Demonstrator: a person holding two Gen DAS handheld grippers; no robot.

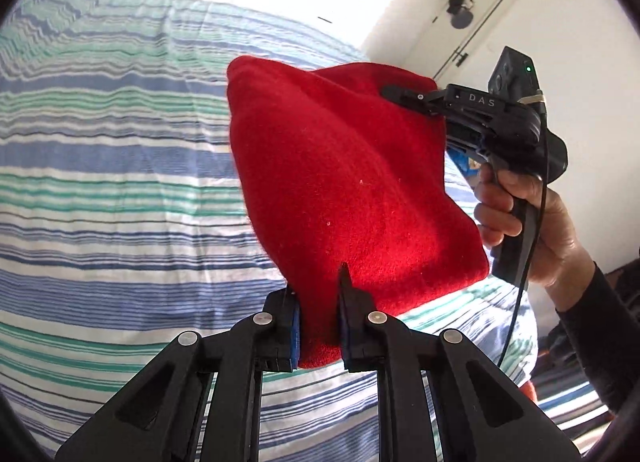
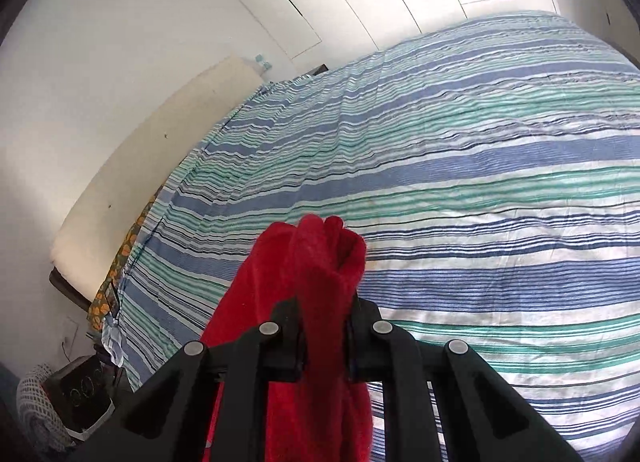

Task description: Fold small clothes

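A small red knit garment (image 1: 344, 182) hangs in the air above the striped bed, stretched between both grippers. My left gripper (image 1: 318, 302) is shut on its near lower edge. My right gripper (image 1: 396, 93) is shut on its far upper corner, held by a hand at the right of the left wrist view. In the right wrist view the red garment (image 2: 320, 262) is bunched between the closed fingers of the right gripper (image 2: 326, 326) and hangs down below them.
The bed with a blue, green and white striped sheet (image 1: 120, 182) fills the space below; it also shows in the right wrist view (image 2: 480, 202). A cream headboard cushion (image 2: 152, 166) lies along the wall. A door (image 1: 468, 22) stands behind. Clutter (image 2: 80, 394) sits on the floor beside the bed.
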